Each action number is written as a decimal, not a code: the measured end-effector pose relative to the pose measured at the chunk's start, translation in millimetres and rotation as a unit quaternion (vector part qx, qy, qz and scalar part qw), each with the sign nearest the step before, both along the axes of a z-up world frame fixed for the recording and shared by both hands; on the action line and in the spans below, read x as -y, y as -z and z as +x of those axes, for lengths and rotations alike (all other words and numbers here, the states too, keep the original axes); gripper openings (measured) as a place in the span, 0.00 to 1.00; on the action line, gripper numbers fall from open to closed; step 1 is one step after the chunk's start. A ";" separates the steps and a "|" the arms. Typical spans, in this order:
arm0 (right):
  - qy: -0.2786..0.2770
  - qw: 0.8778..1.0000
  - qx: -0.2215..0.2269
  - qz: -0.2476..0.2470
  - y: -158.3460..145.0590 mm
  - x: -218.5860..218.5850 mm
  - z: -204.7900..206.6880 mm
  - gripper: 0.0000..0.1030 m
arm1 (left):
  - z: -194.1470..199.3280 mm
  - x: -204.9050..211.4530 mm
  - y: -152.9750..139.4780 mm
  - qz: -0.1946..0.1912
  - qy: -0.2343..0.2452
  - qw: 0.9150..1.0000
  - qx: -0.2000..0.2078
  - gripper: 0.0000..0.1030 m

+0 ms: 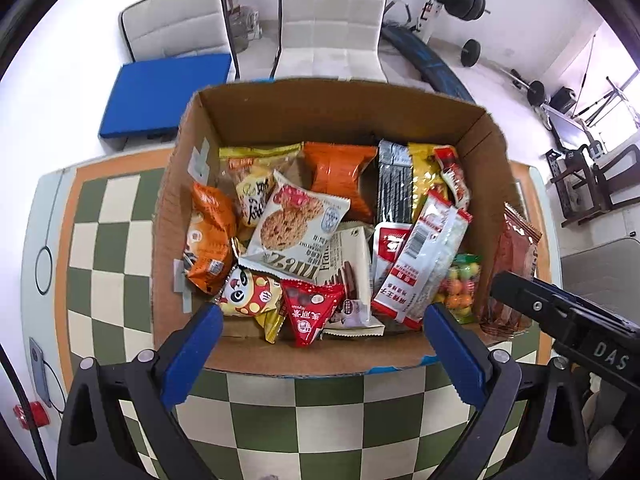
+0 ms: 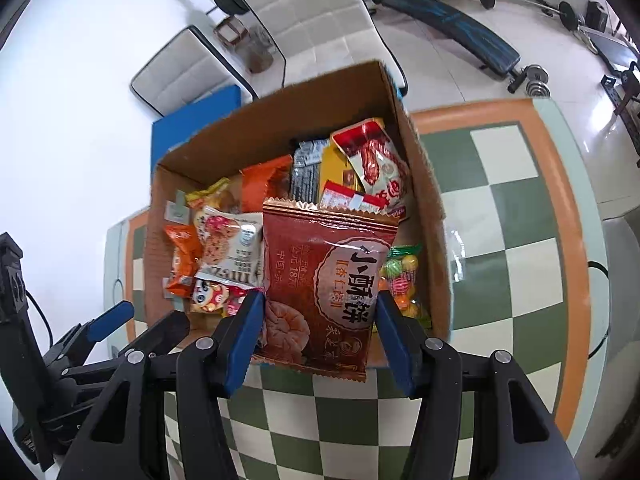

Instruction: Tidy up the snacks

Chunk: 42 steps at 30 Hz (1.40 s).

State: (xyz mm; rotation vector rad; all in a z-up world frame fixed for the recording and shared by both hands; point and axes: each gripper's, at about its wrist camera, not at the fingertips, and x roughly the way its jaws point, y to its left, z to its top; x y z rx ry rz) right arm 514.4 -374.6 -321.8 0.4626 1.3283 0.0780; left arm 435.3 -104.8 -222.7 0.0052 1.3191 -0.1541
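Observation:
An open cardboard box (image 1: 280, 108) holds several snack packets, among them an oat cookie packet (image 1: 292, 220) and a red triangular packet (image 1: 310, 312). My left gripper (image 1: 324, 334) is open and empty just above the box's near wall. My right gripper (image 2: 318, 334) is shut on a red-brown pastry packet (image 2: 324, 280) and holds it upright over the box's near right corner (image 2: 436, 320). The same packet shows at the right of the left wrist view (image 1: 514, 264), beside the box's right wall.
The box stands on a green and white checkered table (image 1: 340, 412) with an orange border. Two white chairs (image 1: 332, 20) and a blue cushion (image 1: 160, 96) stand beyond it. Gym equipment (image 2: 452, 16) is on the floor behind.

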 end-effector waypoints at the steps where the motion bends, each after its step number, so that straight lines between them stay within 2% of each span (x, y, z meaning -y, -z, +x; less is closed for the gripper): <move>1: -0.001 1.000 -0.004 -0.002 5.7 -1.4 2.0 0.58 | 0.9 -0.3 3.3 -0.001 -0.002 1.000 -0.004 1.00; 8: -0.006 0.999 -0.035 -0.008 35.0 -4.0 11.8 0.59 | 3.3 0.2 12.4 -0.003 -0.005 1.000 -0.018 1.00; 10: -0.007 0.999 -0.049 -0.013 39.7 -3.4 12.9 0.63 | 4.1 0.4 11.8 -0.002 -0.003 1.000 -0.018 1.00; 12: -0.007 0.998 -0.055 -0.010 41.9 -2.6 12.3 0.73 | 5.2 0.4 11.0 -0.001 -0.001 1.000 -0.018 1.00; 14: -0.006 0.998 -0.058 -0.016 42.0 -0.8 11.0 0.75 | 6.5 0.2 9.1 0.000 0.000 1.000 -0.016 1.00; 17: -0.007 0.998 -0.065 -0.018 42.2 0.0 9.0 0.84 | 7.7 -0.3 4.8 0.002 0.002 1.000 -0.013 1.00; 19: -0.007 0.997 -0.068 -0.026 40.7 0.8 7.2 0.85 | 7.8 -0.8 1.6 0.003 0.002 1.000 -0.010 1.00; 32: -0.012 0.997 -0.035 -0.073 3.8 2.2 -8.6 0.90 | -3.0 -4.9 -22.8 0.006 0.000 1.000 0.011 1.00; 42: -0.007 0.997 0.022 -0.074 -48.8 3.3 -48.5 0.91 | -45.6 -3.0 -73.7 0.001 0.006 0.998 0.055 1.00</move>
